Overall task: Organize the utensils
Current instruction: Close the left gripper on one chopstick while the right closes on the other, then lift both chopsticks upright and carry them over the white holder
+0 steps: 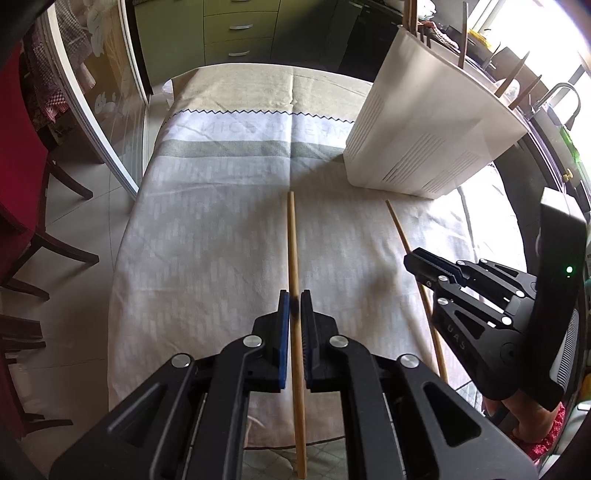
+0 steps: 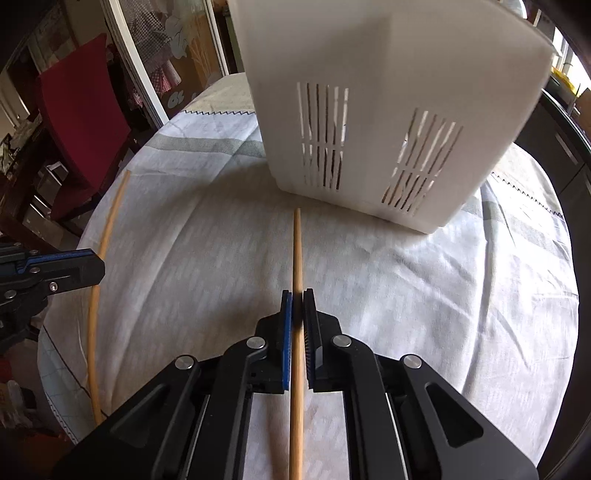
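Note:
My left gripper (image 1: 294, 300) is shut on a wooden chopstick (image 1: 293, 243) that points forward over the cloth-covered table (image 1: 207, 221). My right gripper (image 2: 297, 298) is shut on a second wooden chopstick (image 2: 297, 251) that points at the white slotted utensil holder (image 2: 369, 110). In the left wrist view the right gripper (image 1: 417, 260) is at the right, with its chopstick (image 1: 399, 225) reaching toward the holder (image 1: 424, 129). In the right wrist view the left gripper (image 2: 92, 264) is at the left edge with its chopstick (image 2: 107, 229). Several dark utensils (image 1: 461, 37) stand in the holder.
A red chair (image 2: 81, 110) stands left of the table, beside a glass door (image 1: 103, 92). Green drawers (image 1: 236, 33) are behind the table. A counter with a tap (image 1: 561, 96) lies at the right.

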Demonstrator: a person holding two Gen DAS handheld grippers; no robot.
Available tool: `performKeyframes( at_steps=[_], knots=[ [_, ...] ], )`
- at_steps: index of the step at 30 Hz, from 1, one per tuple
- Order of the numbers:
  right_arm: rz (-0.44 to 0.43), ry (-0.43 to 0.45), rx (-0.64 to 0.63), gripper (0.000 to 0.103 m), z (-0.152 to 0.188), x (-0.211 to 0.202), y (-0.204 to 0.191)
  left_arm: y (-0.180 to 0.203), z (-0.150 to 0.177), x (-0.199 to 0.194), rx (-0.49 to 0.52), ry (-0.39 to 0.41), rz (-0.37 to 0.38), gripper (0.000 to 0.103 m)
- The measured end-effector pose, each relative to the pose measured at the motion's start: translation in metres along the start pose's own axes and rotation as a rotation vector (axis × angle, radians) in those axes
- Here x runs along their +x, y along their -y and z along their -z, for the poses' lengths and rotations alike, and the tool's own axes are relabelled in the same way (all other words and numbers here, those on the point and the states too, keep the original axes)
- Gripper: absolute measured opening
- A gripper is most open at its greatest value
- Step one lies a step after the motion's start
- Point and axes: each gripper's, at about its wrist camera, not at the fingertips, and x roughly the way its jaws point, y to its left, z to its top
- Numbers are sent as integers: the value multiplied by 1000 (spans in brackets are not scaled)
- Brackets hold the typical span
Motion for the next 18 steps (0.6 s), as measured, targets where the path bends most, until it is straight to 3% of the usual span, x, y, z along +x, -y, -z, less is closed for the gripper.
performKeyframes(
  at_steps=[8,13,18],
  knots=[
    [-87,180,72,7,17,-88,40,24,5,-29,83,63,-1,6],
    [-96,254,93,7,33,-127,55,20,-2,-13,55,13,-73,6],
    [-106,290,110,7,47,-147,67,14,-9,21,32,-65,-80,7]
  ],
)
